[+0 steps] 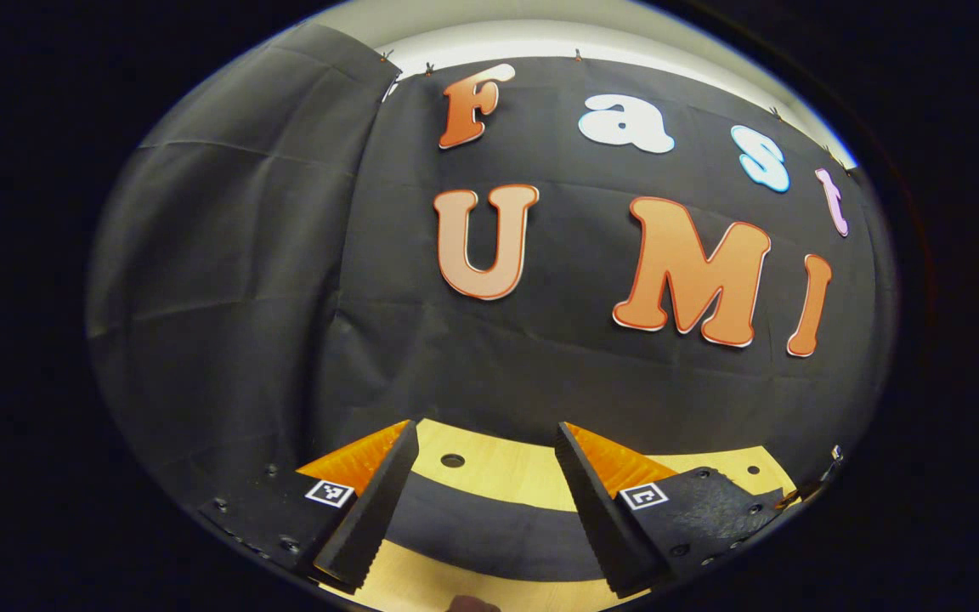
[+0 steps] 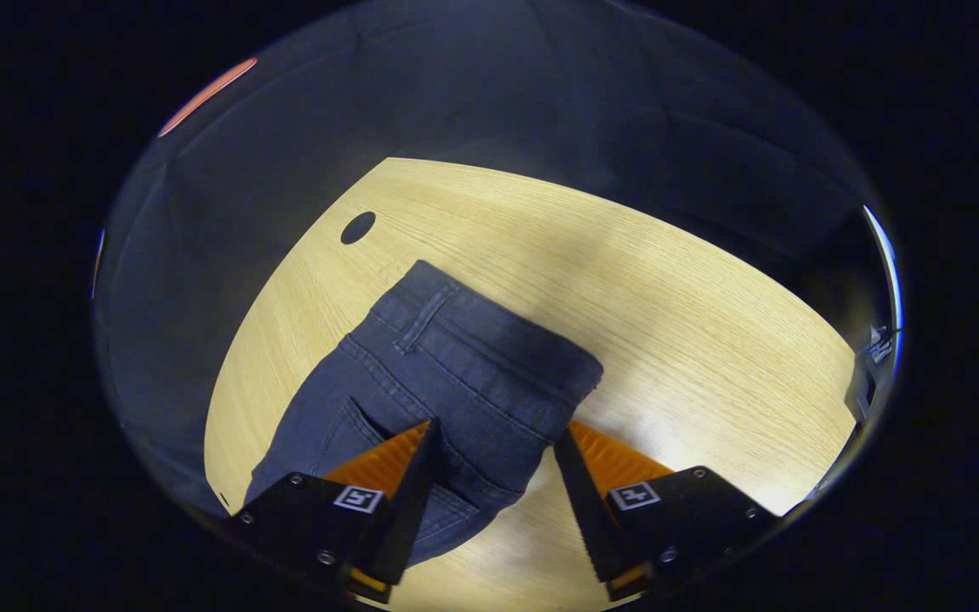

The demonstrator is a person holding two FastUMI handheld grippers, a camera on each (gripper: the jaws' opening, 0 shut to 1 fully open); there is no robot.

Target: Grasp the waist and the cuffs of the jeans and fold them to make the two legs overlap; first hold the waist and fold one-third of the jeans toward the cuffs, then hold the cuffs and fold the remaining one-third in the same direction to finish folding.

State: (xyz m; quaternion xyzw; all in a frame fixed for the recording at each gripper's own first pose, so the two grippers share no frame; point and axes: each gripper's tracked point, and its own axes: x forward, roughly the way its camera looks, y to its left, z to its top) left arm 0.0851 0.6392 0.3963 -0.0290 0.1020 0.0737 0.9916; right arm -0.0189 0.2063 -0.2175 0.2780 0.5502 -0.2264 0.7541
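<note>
In the right gripper view, the dark blue denim jeans (image 2: pixel 447 399) lie flat on the light wooden table (image 2: pixel 668 314), with the waist end pointing away from the camera, toward the far left part of the tabletop. A belt loop (image 2: pixel 426 319) and the stitched waistband are visible at the far end, and the corner of a back pocket (image 2: pixel 345 433) shows lower on the left. The right gripper (image 2: pixel 494 489) hangs above the near part of the jeans with its jaws spread wide; the fingers do not grasp anything. One finger (image 2: pixel 404 501) shows over the denim and the other finger (image 2: pixel 583 501) shows over bare wood just beside the right edge of the cloth, but whether they touch the surface I cannot tell. A small dark round hole (image 2: pixel 358 227) sits in the tabletop beyond the waist, apart from the jeans. The black cloth wall (image 2: pixel 540 93) of the booth stands behind the table. In the left gripper view, the left gripper (image 1: pixel 485 501) points nearly level toward the black cloth wall (image 1: pixel 285 280), and its jaws are also released and wide apart, with nothing between them. Under its fingers (image 1: pixel 375 510) the same wooden table (image 1: pixel 498 472) appears, with a broad dark band (image 1: pixel 489 531) lying across it, and what this band is I cannot tell. Two small round holes (image 1: pixel 452 460) are in the wood near the wall.
</note>
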